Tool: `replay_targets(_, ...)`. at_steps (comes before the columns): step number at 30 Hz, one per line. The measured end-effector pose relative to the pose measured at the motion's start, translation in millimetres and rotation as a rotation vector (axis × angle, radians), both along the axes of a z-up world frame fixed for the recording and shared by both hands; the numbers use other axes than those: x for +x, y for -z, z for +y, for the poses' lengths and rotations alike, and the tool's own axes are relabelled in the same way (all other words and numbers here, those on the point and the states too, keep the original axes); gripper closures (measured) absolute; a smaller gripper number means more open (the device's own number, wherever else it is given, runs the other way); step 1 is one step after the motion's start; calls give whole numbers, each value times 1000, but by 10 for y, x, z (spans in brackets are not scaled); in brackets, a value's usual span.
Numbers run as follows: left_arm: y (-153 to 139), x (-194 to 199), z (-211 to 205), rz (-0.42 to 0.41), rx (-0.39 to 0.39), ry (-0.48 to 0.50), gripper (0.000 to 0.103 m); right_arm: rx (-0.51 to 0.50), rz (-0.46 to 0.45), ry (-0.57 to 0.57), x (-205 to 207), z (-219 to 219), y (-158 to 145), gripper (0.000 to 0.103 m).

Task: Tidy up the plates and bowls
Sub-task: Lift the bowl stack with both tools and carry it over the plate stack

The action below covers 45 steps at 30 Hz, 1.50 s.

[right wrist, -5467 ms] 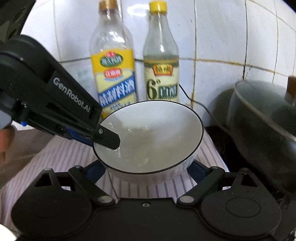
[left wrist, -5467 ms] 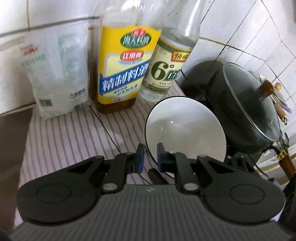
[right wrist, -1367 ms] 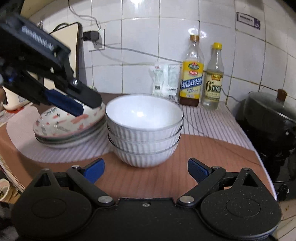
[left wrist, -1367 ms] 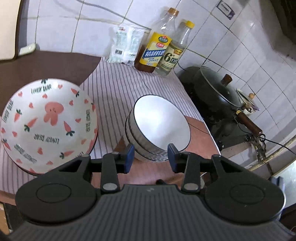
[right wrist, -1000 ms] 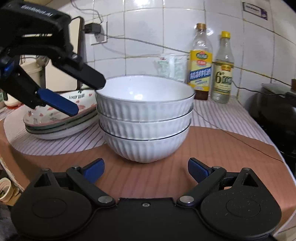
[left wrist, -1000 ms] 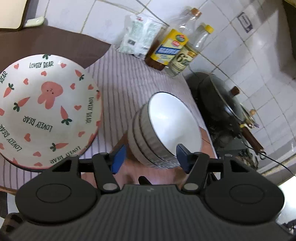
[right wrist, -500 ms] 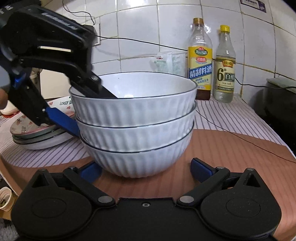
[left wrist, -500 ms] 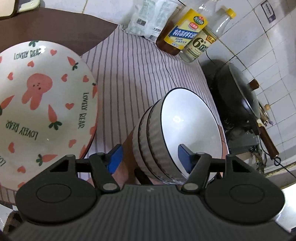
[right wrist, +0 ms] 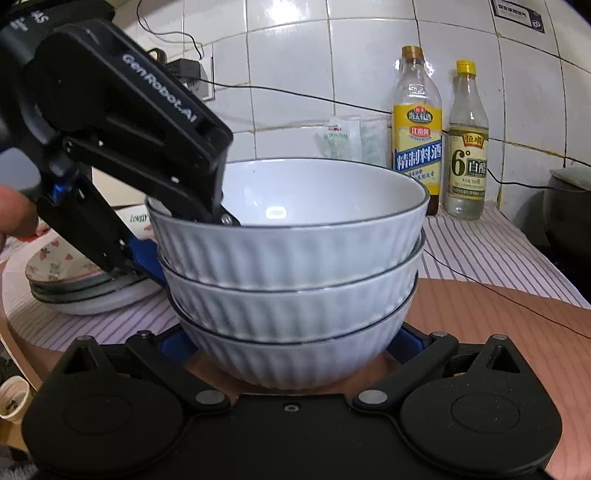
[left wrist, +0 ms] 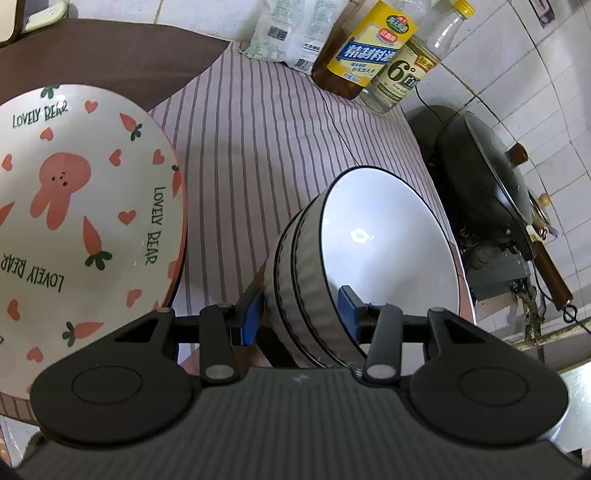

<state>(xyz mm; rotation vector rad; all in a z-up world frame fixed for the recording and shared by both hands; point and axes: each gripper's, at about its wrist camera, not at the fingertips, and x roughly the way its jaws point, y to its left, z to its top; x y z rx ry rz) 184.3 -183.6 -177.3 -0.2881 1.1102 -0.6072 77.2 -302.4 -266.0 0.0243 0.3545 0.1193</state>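
Note:
Three ribbed white bowls with dark rims stand nested on the brown counter. My left gripper straddles the stack's near wall, one blue pad inside the top bowl and the other outside; its jaws are closing and the pads look pressed on the walls. In the right wrist view the bowl stack fills the middle, with the left gripper reaching over its left rim. My right gripper is open, its fingers flanking the bottom bowl. A stack of plates, topped by a rabbit-and-carrot plate, sits to the left.
A striped cloth covers the counter behind the bowls. Two bottles and a white bag stand by the tiled wall. A lidded dark wok sits at the right. A hand holds the left gripper.
Both grippers have come closer to the bowl stack. The left jaws have narrowed onto the stack's wall. The right fingers now reach beside the bottom bowl.

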Motion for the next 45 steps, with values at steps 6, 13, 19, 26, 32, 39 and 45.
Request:
replay_targets(6, -4, -4, -8, -19, 6, 16, 61, 14, -8, -7, 28, -24, 14, 0)
replay_targets(13, -31, -30, -28, -50, 27, 37, 62, 45, 28, -1, 67, -45, -38, 0)
replay_targets(19, -34, -24, -21, -51, 23, 40, 63, 43, 12, 22, 38, -22, -20, 1)
replay_targets(26, -92, -74, -10, -82, 14, 72, 63, 31, -9, 35, -49, -17, -88, 1)
replay_targets(32, -211, -99, 54, -102, -1, 67, 63, 9, -44, 22, -76, 1, -168, 1)
replay_targets(39, -490, -167, 207, -147, -10, 54, 63, -5, -90, 7, -84, 112, -399, 1)
replay_targets(45, -761, -280, 538, -199, -13, 23, 64, -28, -125, -49, -94, 365, -661, 1)
